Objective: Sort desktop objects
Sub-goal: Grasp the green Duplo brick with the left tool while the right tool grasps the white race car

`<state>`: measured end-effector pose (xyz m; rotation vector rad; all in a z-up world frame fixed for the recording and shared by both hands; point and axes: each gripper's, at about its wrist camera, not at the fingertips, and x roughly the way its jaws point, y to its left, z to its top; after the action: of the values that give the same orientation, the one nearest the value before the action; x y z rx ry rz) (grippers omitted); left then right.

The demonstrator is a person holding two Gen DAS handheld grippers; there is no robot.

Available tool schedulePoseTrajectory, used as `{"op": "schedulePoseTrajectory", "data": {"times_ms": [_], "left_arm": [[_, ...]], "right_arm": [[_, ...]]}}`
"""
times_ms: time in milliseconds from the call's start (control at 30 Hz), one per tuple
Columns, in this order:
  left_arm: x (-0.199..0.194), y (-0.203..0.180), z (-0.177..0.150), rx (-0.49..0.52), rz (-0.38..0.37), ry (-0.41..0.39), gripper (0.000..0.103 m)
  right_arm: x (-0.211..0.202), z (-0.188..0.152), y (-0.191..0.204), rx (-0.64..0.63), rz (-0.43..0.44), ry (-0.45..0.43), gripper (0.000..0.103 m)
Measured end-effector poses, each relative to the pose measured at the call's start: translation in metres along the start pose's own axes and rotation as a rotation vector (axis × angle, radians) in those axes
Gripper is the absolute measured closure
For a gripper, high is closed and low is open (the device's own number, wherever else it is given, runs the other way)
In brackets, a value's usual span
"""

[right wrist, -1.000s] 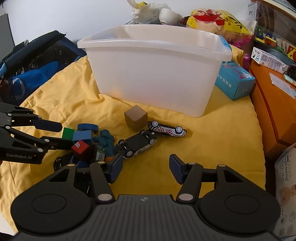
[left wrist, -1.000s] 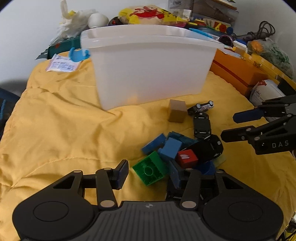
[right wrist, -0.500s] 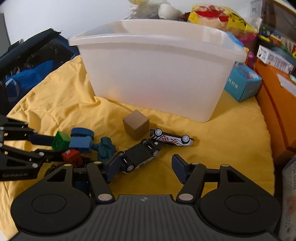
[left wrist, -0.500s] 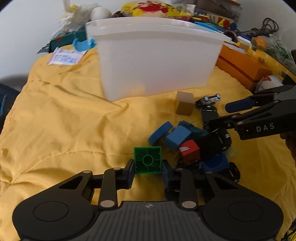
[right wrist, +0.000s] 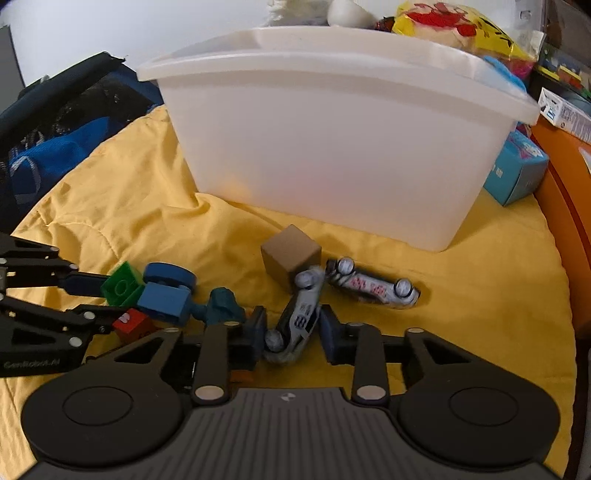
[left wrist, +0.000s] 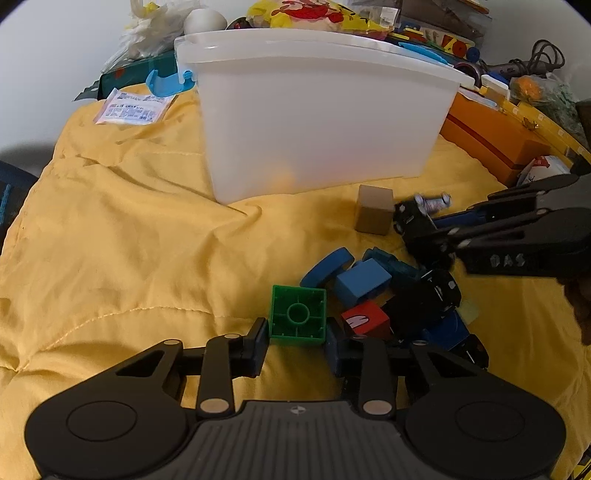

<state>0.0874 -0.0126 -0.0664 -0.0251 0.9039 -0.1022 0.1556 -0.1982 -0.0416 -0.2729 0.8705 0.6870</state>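
We are in the picking step: our left gripper (left wrist: 297, 341) has its jaws clamped on the green block (left wrist: 298, 315) and our right gripper (right wrist: 290, 334) grips the toy car (right wrist: 300, 312), so next we must lift both over the white bin (right wrist: 332, 147) rim.

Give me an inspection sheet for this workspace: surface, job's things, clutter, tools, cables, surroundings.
Surface: wrinkled yellow cloth.
Job's things: green brick; black toy car; second toy car upside down; brown cube; blue blocks and red block piled together; white bin behind.
Clutter: paper packet, teal box, yellow bag.
Tools: left tool closed on the green brick; right tool around the black toy car, blurred.
Cables: dark cord at far right.
Surroundings: blue bag, orange box.
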Motion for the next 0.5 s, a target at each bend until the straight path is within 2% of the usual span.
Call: {"op": "schedulePoseTrajectory", "data": {"times_ms": [67,267,500], "left_arm": [[-0.001,0.001,0.000,-0.002,-0.002,-0.007,0.068],[-0.003,0.004,0.002,-0.011,0.003,-0.025,0.068],[-0.024,0.009,0.015,-0.018,0.012,-0.097,0.068]], "right_arm": [[-0.006,0.000,-0.001,-0.005,0.002,-0.016,0.081],[-0.018,-0.002,-0.005,-0.018,-0.003,-0.038,0.081],[-0.040,-0.003,-0.011,0.025,-0.002,-0.093,0.081]]}}
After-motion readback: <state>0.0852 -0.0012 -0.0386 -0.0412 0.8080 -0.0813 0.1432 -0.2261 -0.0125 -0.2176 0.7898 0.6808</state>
